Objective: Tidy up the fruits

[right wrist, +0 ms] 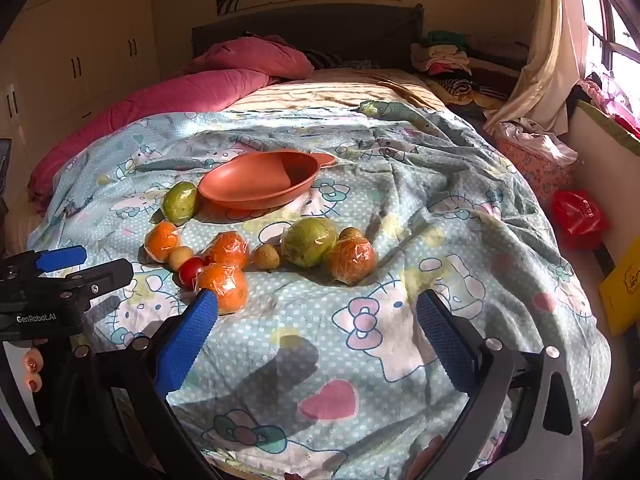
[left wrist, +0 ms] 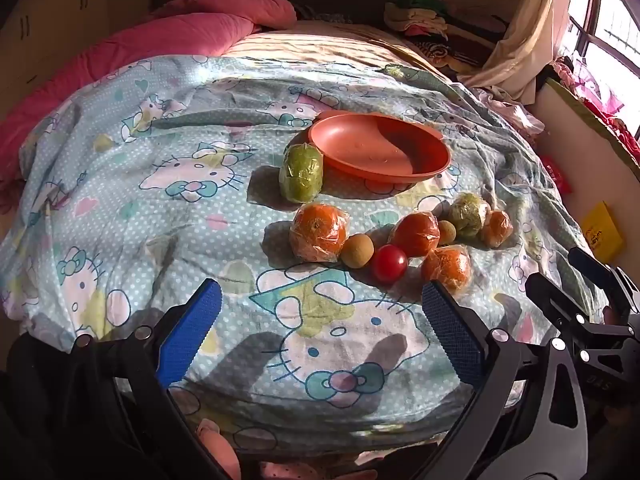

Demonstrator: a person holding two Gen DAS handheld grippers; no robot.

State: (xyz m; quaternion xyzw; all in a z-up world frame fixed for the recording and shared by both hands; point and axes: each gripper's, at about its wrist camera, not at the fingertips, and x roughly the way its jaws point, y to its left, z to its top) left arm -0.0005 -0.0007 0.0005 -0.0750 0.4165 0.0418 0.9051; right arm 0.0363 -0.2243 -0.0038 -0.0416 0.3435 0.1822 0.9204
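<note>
Left gripper (left wrist: 320,332) and right gripper (right wrist: 316,340) both wide open and empty above the bed (right wrist: 460,216), wrapped fruits (right wrist: 308,242) clustered on the cartoon blanket, near side of an empty orange bowl (right wrist: 260,184)

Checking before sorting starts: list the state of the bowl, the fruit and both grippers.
Orange bowl: empty, on the bedspread.
Wrapped green fruit: against the bowl's rim, not in it.
Red tomato: unwrapped, lying among the wrapped oranges.
Left gripper: open, empty.
Right gripper: open, empty.
</note>
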